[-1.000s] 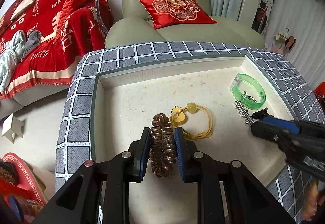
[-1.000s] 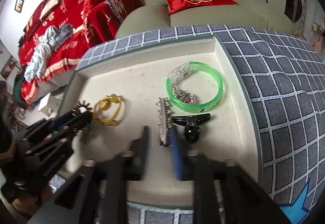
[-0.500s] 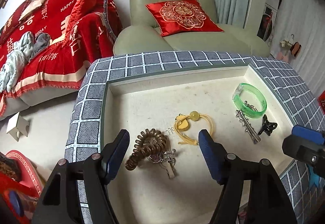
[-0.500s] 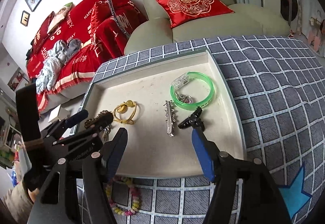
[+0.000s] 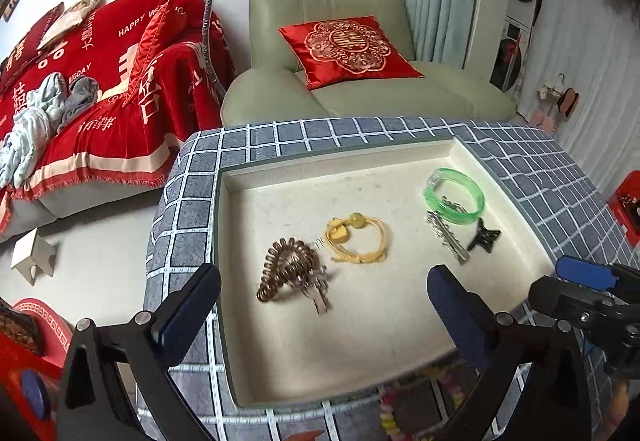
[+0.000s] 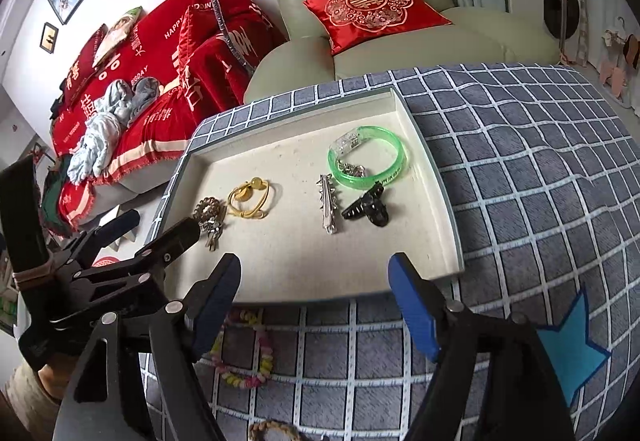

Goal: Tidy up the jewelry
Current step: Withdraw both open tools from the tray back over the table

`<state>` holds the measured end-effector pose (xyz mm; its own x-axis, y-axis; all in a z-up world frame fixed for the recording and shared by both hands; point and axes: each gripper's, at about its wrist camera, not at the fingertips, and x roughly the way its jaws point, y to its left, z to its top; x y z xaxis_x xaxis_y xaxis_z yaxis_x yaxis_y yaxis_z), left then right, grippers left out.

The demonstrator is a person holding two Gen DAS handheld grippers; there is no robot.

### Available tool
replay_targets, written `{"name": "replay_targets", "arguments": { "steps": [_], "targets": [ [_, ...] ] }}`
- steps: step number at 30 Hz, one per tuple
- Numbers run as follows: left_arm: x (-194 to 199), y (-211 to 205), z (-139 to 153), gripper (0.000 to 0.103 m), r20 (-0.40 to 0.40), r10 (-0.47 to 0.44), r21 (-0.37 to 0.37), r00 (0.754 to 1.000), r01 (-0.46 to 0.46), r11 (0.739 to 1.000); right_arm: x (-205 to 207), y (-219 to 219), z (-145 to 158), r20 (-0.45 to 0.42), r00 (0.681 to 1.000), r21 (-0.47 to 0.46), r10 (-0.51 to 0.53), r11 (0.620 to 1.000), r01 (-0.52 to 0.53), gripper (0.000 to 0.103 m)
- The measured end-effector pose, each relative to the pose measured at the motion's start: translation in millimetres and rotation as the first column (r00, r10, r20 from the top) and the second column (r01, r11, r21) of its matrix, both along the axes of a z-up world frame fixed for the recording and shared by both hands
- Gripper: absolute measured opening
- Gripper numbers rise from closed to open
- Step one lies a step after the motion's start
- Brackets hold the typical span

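Observation:
A shallow cream tray (image 5: pixel 400 325) (image 6: pixel 448 241) lies on a grey checked cloth. In it lie a brown spiral hair tie with a clip (image 5: pixel 286 269) (image 6: pixel 208 213), a yellow cord bracelet (image 5: pixel 358 239) (image 6: pixel 250 199), a silver hair clip (image 5: pixel 446 237) (image 6: pixel 329 203), a black claw clip (image 5: pixel 484 239) (image 6: pixel 368 211) and a green bangle (image 5: pixel 454 197) (image 6: pixel 366 157). My left gripper (image 5: pixel 320 311) (image 6: pixel 160 229) is open and empty above the tray's near left part. My right gripper (image 6: pixel 314 305) (image 5: pixel 576 285) is open and empty above the tray's near edge.
A pastel bead bracelet (image 6: pixel 244 353) (image 5: pixel 390 413) lies on the cloth (image 6: pixel 540 201) in front of the tray. A brown bead bracelet (image 6: pixel 276 429) shows at the bottom edge. A green armchair (image 5: pixel 340 81) and a red-covered sofa (image 5: pixel 100 81) stand behind.
My left gripper opened, let go of the brown spiral hair tie in the tray and pulled back and up. My right gripper opened too and drew back from the silver clip.

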<state>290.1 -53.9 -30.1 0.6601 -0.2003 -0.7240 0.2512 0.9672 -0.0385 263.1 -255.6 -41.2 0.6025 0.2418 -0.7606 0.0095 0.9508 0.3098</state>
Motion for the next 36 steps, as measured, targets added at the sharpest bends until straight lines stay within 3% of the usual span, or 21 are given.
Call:
{"name": "replay_targets", "arguments": {
  "steps": [3, 6, 10, 13, 18, 29, 36],
  "targets": [
    [-10, -2, 5, 0.103, 0.0, -0.013, -0.002, 1.0, 0.013, 1.0, -9, -2, 4, 0.01, 1.0, -0.004, -0.01, 1.0, 0.01, 0.081],
    [-18, -5, 7, 0.103, 0.004, -0.023, 0.004, 1.0, 0.023, 1.0, -15, -5, 6, 0.015, 1.0, 0.0, -0.019, 1.0, 0.019, 0.093],
    [-24, -5, 7, 0.103, 0.004, -0.022, 0.0, 1.0, 0.022, 1.0, -23, -7, 13, 0.042, 0.999, -0.007, -0.034, 0.999, 0.035, 0.093],
    [-29, -3, 9, 0.103, 0.003, -0.013, 0.001, 1.0, 0.013, 1.0, -27, -4, 18, 0.065, 0.997, -0.027, -0.041, 0.999, 0.043, 0.103],
    [-35, 3, 13, 0.103, 0.013, 0.003, 0.008, 1.0, -0.003, 1.0, -30, 2, 26, 0.098, 0.994, -0.044, -0.039, 0.998, 0.044, 0.103],
    [-53, 12, 15, 0.103, 0.027, 0.023, 0.032, 0.999, -0.024, 0.999, -34, 13, 30, 0.06, 0.998, -0.097, -0.013, 0.995, 0.019, 0.103],
    [-65, 17, 9, 0.103, -0.005, 0.018, 0.01, 1.0, -0.018, 1.0, -45, 15, 32, 0.047, 0.999, -0.125, 0.005, 0.992, 0.001, 0.103]
  ]
}}
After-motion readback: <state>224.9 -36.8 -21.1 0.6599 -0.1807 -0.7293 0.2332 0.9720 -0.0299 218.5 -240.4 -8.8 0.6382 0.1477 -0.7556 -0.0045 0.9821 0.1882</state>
